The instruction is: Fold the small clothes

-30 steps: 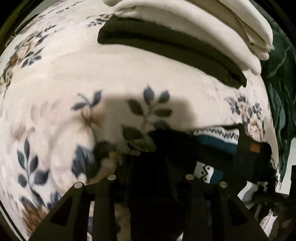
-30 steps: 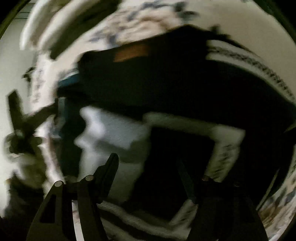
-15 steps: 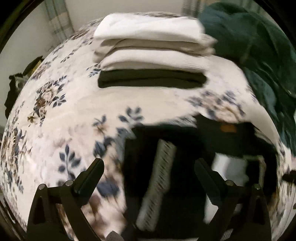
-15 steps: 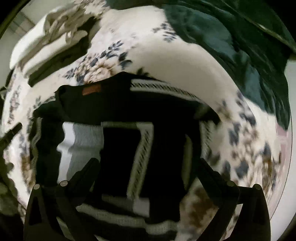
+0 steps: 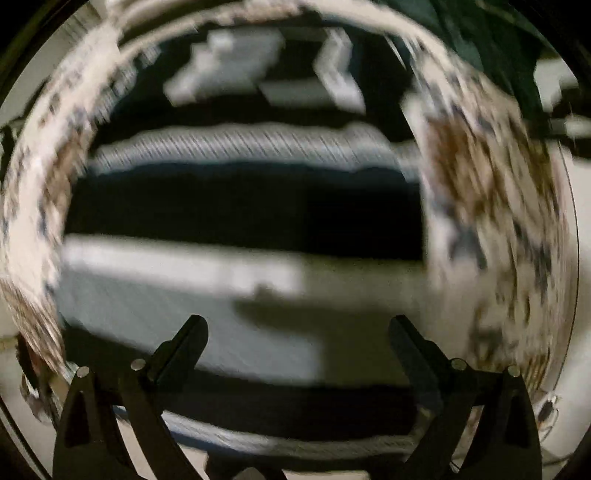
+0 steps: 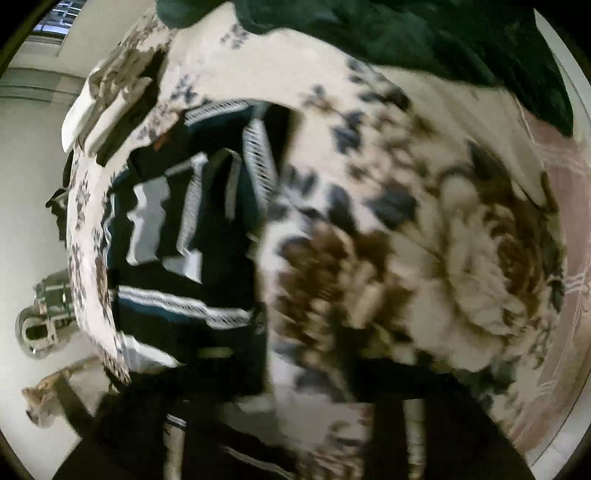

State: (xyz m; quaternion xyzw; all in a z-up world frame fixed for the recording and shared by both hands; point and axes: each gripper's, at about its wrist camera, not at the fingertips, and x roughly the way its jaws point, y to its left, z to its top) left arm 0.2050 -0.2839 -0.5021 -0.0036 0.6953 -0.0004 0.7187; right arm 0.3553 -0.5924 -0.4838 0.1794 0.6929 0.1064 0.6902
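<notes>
A dark patterned sweater [image 5: 243, 206] with white and grey bands lies on the floral bedspread [image 5: 491, 192], filling the blurred left wrist view. My left gripper [image 5: 297, 334] is open just above the sweater's lower part, holding nothing. In the right wrist view the sweater [image 6: 184, 236] lies at the left on the bedspread [image 6: 424, 229]. My right gripper's fingers are blurred at the bottom edge [image 6: 295, 443], near the sweater's near end; I cannot tell whether they are open or shut.
A stack of folded white and dark clothes [image 6: 107, 107] sits at the far left of the bed. A dark green blanket [image 6: 406, 33] lies along the far side. The bed edge and floor [image 6: 33, 206] are at the left.
Both grippers have swung fast. The left dropped close over the sweater and stays open. The right moved rightwards, so the sweater now sits at the left of its view.
</notes>
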